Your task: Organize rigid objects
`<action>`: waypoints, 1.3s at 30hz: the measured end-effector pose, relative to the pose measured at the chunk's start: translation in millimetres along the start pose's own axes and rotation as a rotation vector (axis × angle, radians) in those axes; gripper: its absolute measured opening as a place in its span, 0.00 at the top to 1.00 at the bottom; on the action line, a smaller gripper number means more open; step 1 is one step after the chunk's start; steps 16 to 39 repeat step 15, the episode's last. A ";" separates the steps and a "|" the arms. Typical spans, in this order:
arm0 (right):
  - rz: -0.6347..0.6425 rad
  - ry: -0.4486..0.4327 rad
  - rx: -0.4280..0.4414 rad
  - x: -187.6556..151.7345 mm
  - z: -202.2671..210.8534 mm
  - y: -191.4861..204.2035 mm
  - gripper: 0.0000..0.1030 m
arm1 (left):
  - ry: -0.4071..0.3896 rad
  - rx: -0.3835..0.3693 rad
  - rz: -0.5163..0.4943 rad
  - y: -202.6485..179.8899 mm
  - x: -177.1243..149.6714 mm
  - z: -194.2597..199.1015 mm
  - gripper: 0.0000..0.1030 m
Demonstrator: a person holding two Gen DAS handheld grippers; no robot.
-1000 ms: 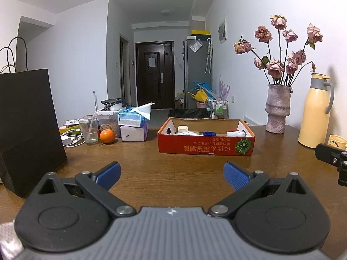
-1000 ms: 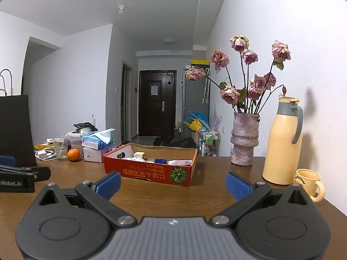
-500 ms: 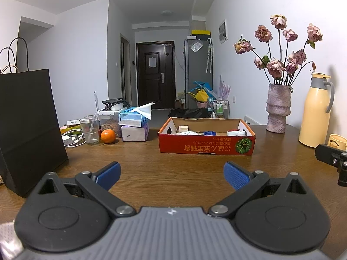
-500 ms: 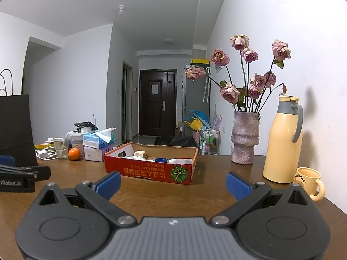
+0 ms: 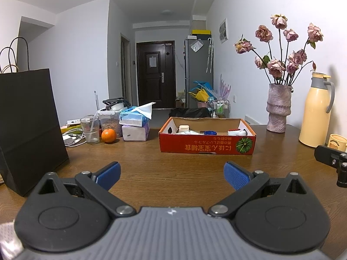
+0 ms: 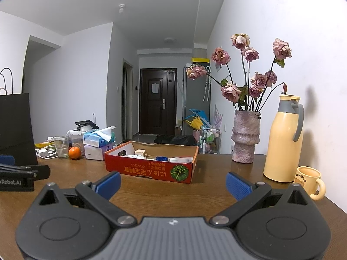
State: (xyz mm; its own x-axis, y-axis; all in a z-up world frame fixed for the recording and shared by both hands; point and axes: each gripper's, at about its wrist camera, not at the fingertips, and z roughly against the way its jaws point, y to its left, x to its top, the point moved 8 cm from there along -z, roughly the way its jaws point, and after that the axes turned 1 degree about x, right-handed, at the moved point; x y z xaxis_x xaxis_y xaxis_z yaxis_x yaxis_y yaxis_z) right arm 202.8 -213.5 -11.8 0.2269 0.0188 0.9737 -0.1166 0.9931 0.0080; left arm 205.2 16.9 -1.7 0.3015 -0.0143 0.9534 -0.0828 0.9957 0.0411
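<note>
Box (image 5: 207,146), 1, red cardboard, mid-table (image 5: 173,173), holding several small items half hidden by its wall, hard to count; 1 vase (image 5: 278,108), 1 jug (image 5: 314,114), 1 mug (image 5: 337,141) cut off; left gripper (image 5: 172,172) and right gripper (image 6: 173,183) both spread, empty.

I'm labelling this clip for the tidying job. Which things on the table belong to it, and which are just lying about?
Part of the job:
red cardboard box
small items inside it
left tongs, open
right tongs, open

Just lying about:
orange
tissue packs
drinking glass
black paper bag
flower vase
yellow thermos
yellow mug
</note>
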 end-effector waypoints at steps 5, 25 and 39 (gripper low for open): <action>0.000 0.005 0.000 -2.4 0.8 1.8 0.00 | 0.000 -0.001 0.001 -0.2 0.0 0.1 0.00; -0.001 0.016 0.001 -3.8 -2.3 1.5 0.00 | -0.001 -0.009 -0.009 -1.3 -4.8 -0.8 0.00; -0.001 0.016 0.001 -3.8 -2.3 1.5 0.00 | -0.001 -0.009 -0.009 -1.3 -4.8 -0.8 0.00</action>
